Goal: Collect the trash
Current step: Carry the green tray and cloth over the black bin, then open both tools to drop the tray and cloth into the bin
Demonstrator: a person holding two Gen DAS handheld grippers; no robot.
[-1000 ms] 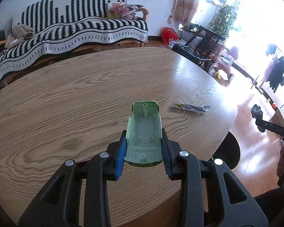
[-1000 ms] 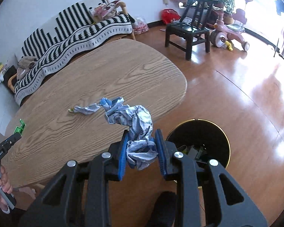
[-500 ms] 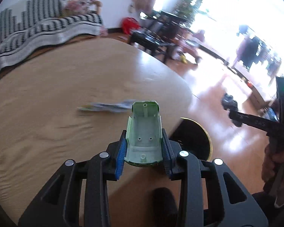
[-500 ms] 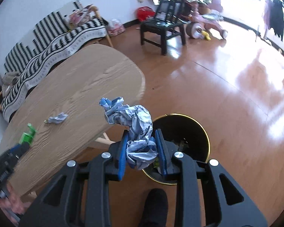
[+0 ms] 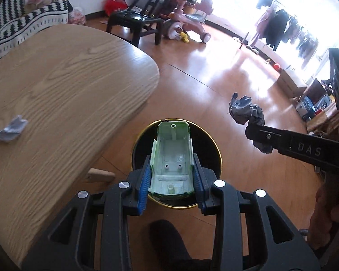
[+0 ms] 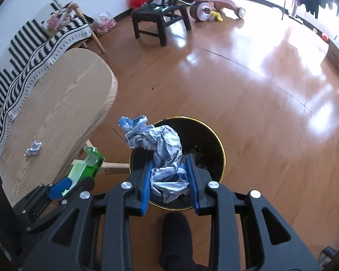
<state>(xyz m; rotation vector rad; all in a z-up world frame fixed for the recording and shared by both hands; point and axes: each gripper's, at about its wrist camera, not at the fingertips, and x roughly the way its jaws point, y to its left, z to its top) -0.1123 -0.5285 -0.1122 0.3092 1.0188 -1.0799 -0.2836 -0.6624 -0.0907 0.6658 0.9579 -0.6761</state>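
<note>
1. While the black bin with its gold rim stands on the floor just off the table's rounded end, one crumpled scrap lies on the tabletop, well away from the bin. It looks light and limp; a pinch across its bunched middle should lift it, though it may slide on the smooth wood.

2. Nearer the bin, the left gripper hangs over the bin's mouth, its blue pads pressed on the long sides of a green plastic shell. The shell looks stiff, hollow and light, with slick walls. The side grip near its rear end seems sound, since the thin walls would likely flex if squeezed further forward. In the right wrist view it sits beside the bin's left rim.

3. Directly above the bin in its own view, the right gripper is pinched on the lower part of a crumpled wrapper, white with blue print. It is soft and springy, and its loose top spreads past the bin's left rim.

4. Once let go, the shell should drop straight in; the wrapper may cling to a pad or drift.
</note>
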